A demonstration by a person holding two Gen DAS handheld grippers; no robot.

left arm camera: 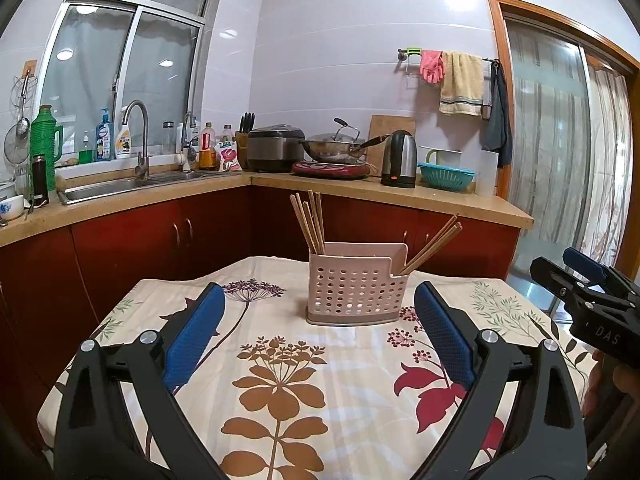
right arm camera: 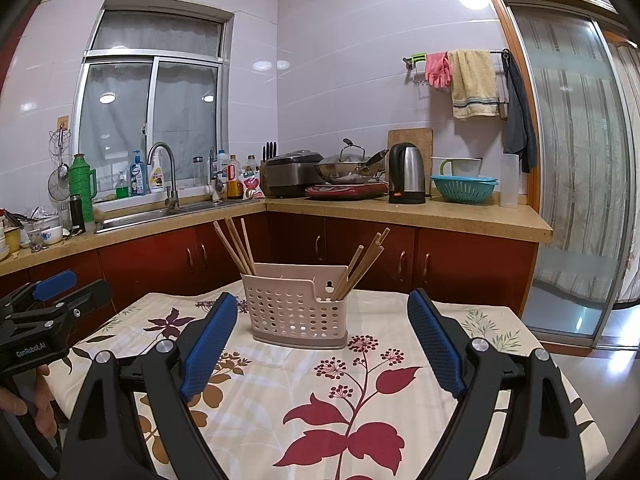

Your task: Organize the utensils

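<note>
On left claw [right arm camera: 56, 292] body: "GenRoboLAI" | right claw [left arm camera: 576, 270]: "DAS"

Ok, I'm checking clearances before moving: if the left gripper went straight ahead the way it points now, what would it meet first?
Probably the pink utensil holder with its chopsticks, which stands on the table almost dead ahead. The left gripper is open and empty, with only bare tablecloth before it. Depth is hard to judge.
</note>
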